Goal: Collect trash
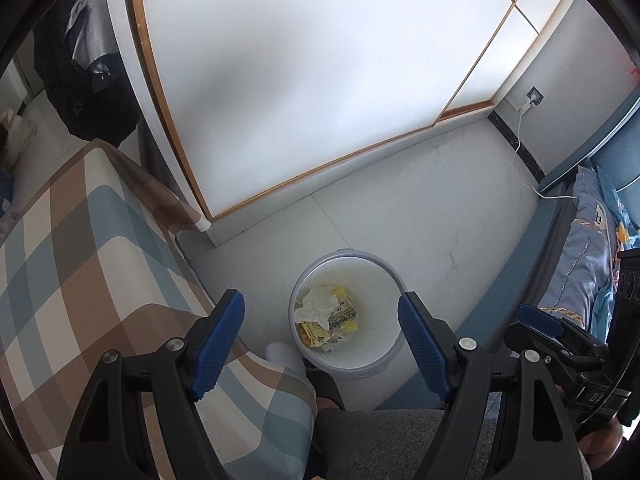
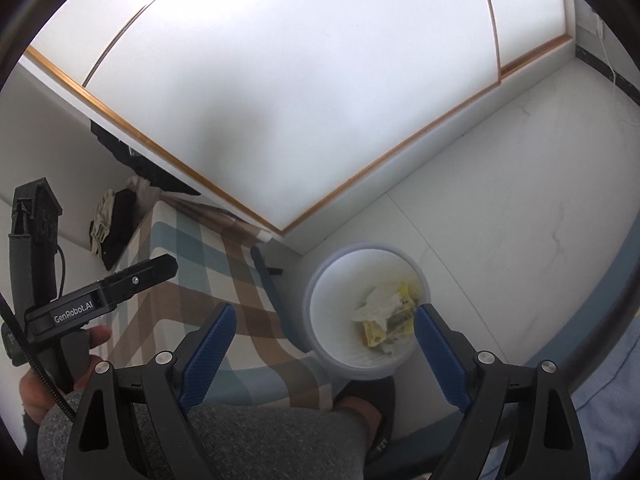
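The trash (image 1: pixel 326 314) lay at the bottom of the bin (image 1: pixel 348 364): a crumpled white tissue on top of yellow wrappers. In the left view the bin stood on the floor (image 1: pixel 420 208) at about 6 o'clock, between the two beds. The checked bed (image 1: pixel 92 264) was at 9 o'clock from it and the blue bed (image 1: pixel 584 248) at 3 o'clock.

The left gripper (image 1: pixel 322 346) was wide open with nothing between its fingers. The right gripper (image 2: pixel 324 354) was wide open too, and empty. Both pointed down toward the bin.

I think the dropping step was done, since the trash was inside and both grippers held nothing. No other trash showed on the floor or on the beds. So the next move would be to look around for more bits, or to stop if there were none. If more turned up, a gripper would need to go down to it, close on it, and carry it back over the bin.

The left view showed the blue bed with its pillow, a wall plug (image 1: pixel 534 98) with a white cable at 2 o'clock, and dark clothes hanging at 10 o'clock. The right view showed none of those. It did show the left hand (image 2: pixel 60 372) holding its gripper at 8 o'clock, and a foot in a dark slipper (image 2: pixel 370 412) right by the bin.
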{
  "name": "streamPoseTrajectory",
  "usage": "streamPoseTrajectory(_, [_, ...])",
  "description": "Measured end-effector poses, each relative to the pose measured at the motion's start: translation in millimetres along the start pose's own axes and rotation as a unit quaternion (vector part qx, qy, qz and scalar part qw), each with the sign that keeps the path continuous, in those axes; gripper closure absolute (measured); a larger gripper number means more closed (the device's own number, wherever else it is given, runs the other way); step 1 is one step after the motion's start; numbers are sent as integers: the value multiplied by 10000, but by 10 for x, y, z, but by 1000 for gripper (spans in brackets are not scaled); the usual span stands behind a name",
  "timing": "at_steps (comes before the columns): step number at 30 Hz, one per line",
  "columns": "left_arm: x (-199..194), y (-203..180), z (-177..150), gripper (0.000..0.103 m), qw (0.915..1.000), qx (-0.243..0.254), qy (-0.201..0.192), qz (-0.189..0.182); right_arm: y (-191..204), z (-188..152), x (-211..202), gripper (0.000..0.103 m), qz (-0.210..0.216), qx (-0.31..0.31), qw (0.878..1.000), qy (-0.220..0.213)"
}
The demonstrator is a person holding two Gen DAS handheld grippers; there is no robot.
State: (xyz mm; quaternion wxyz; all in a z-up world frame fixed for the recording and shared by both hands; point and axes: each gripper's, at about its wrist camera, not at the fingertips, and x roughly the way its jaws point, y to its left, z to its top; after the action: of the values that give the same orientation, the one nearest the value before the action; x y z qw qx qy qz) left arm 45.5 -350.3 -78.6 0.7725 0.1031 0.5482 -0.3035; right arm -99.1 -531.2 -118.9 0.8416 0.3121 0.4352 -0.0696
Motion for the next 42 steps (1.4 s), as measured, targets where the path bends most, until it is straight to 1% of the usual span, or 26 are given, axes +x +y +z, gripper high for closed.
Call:
streamPoseTrajectory(8, [-109, 36, -73, 27, 9998, -98, -140, 32, 45, -9, -52, 12, -1, 2, 10000, -47])
streamPoseTrajectory(18, [-161, 23, -113, 27, 9998, -98, -200, -6, 81, -32, -79, 12, -23, -21, 10000, -60])
streamPoseTrajectory(21, [-163, 25, -115, 27, 9998, -94, -197, -41, 88, -32, -92, 12, -26, -40, 10000, -80])
streamPoseTrajectory(25, [-185, 15, -128, 27, 9998, -86, -200, 10, 82, -29, -108, 12, -25, -37, 10000, -73])
streamPoseTrajectory(27, [-180, 3, -123, 27, 9998, -75, -150, -53, 74, -22, -115, 12, -23, -34, 10000, -70])
streamPoseTrajectory(33, [-169, 15, -127, 27, 9999, -77, -128, -8, 50, -7, -144, 12, -42, -12, 9999, -103])
streamPoseTrajectory(42, [-199, -11, -124, 27, 9998, -62, -201, -7, 42, -28, -141, 12, -45, -6, 9999, -105])
